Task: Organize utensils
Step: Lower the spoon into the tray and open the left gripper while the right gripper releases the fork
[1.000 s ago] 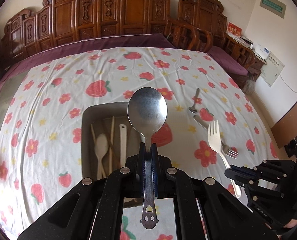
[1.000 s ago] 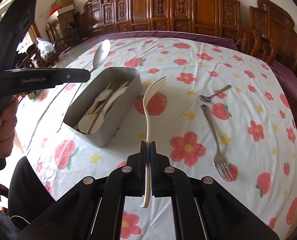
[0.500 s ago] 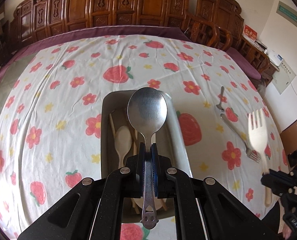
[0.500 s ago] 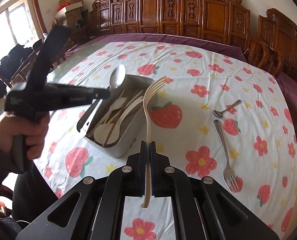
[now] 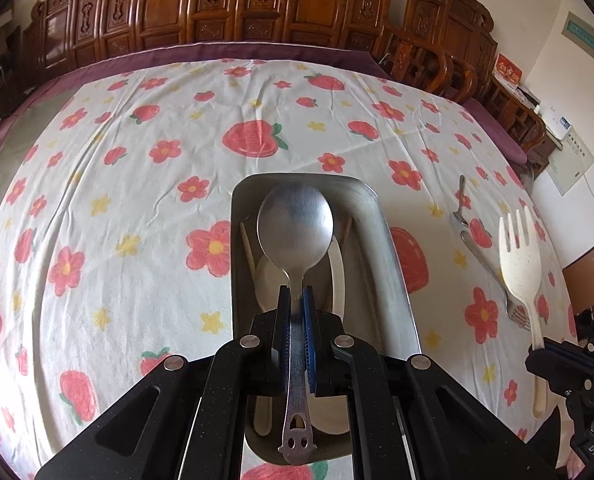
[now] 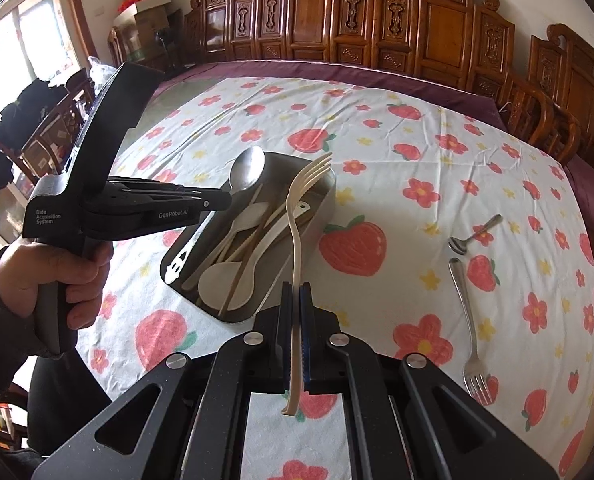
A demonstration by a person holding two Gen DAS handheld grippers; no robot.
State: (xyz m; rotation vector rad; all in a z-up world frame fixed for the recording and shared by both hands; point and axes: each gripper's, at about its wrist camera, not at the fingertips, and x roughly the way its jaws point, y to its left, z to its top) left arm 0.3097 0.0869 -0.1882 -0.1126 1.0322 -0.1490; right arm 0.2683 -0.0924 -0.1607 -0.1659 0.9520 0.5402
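Your left tongs (image 5: 295, 300) clamp the steel spoon (image 5: 295, 228) over the metal tray (image 5: 393, 264) below them. Your right tongs (image 6: 295, 300) pinch the cream fork (image 6: 297, 220), tray just ahead-left. Steel fork (image 6: 471, 340) and small spoon (image 6: 473, 236) lie right on the surface (image 6: 397, 240).

Home dining room, carved wooden chairs (image 6: 353, 20) around table, strawberry-print tablecloth (image 5: 137, 184), stacked cardboard boxes (image 6: 145, 0) by window
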